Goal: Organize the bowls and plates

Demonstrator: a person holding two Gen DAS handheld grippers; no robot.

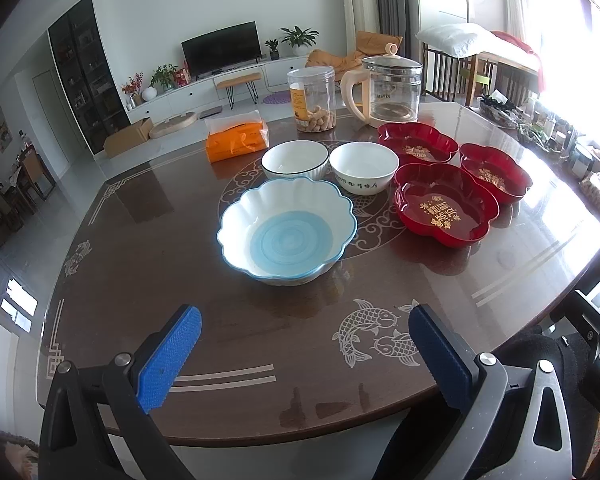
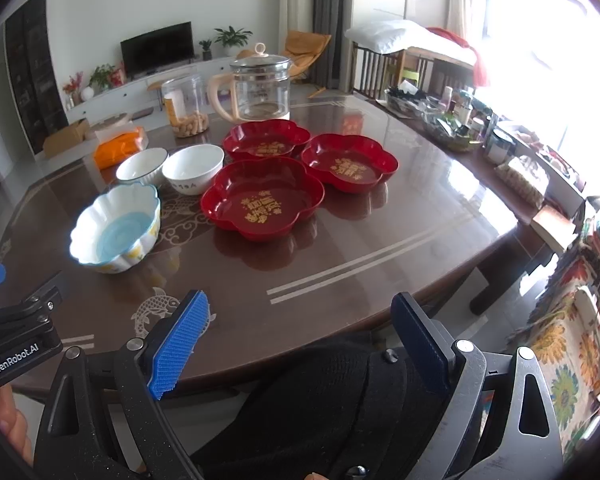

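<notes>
bench (image 1: 260, 344): dark wood look, glossy, mirror-like sheen
red plates (image 2: 262, 204): shiny plastic look, gold print
scalloped bowl (image 1: 286, 230): glazed ceramic, smooth, blue centre
white bowls (image 1: 362, 172): glossy ceramic
kettle (image 1: 392, 92): clear glass, cream plastic handle
jar (image 1: 312, 98): clear plastic
pads (image 1: 168, 364): blue, ribbed, matt

My left gripper (image 1: 304, 354) hangs wide open over the table's (image 1: 140, 240) near edge. Beyond it sits the blue bowl (image 1: 287, 232); two white bowls (image 1: 328, 166) lie behind that bowl, three red plates (image 1: 446, 204) to its right.
</notes>
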